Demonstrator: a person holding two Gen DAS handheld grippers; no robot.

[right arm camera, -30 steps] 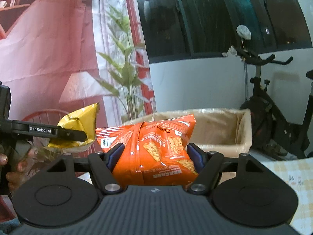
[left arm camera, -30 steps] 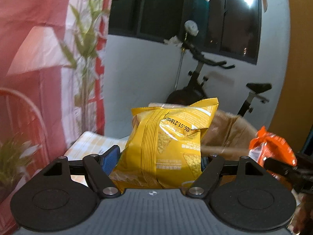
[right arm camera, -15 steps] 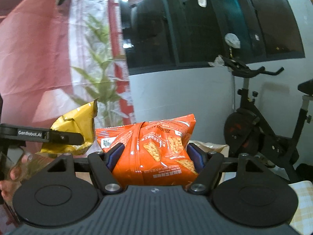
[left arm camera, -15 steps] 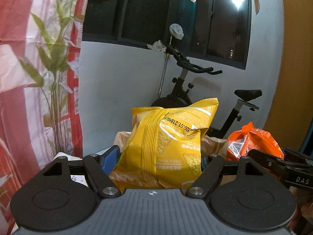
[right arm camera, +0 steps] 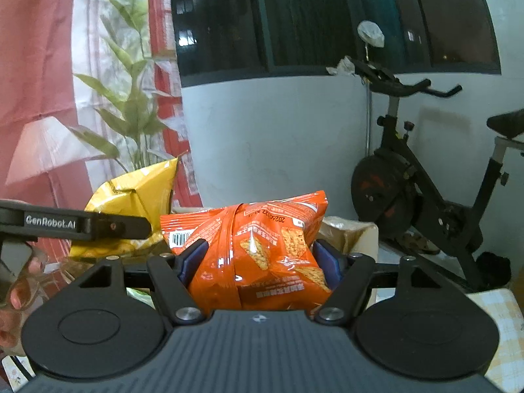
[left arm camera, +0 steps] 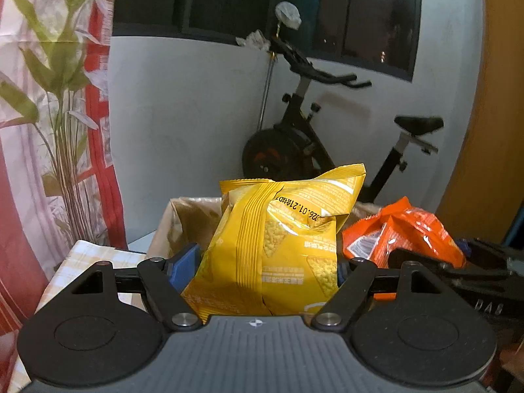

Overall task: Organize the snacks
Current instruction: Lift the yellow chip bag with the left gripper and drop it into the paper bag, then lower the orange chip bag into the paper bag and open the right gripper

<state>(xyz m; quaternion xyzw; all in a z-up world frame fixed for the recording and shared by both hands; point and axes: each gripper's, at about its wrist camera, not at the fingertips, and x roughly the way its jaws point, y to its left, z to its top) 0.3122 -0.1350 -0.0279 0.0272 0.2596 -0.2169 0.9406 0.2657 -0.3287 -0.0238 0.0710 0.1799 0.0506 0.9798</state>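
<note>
I have the left gripper [left arm camera: 262,268] clamped on the yellow snack bag [left arm camera: 278,249], its blue pads pressing the bag's lower sides, and the right gripper [right arm camera: 258,262] clamped likewise on the orange snack bag [right arm camera: 258,252]. Both bags are held upright and clear of any surface. In the left wrist view the brown lined box [left arm camera: 183,226] stands directly behind the yellow bag, on the counter [left arm camera: 95,255] with its checked cloth; the orange bag shows just to the right of the yellow one, and the two grippers are close together. In the right wrist view only a corner of the box is visible, behind the orange bag. I judge the step in hand to be carrying both bags to the box for dropping in. To do it well, I should bring each bag fully over the box opening before loosening the grip, since the liner's edge is soft and a bag released on the rim could tip outward. The bags are puffed and slippery, so the squeeze should stay steady without crushing the contents. With the grippers this near each other, I would place one bag first, then the other, side by side. How much is already in the box I cannot tell. An exercise bike [left arm camera: 314,150] stands beyond, well clear of the work.
</note>
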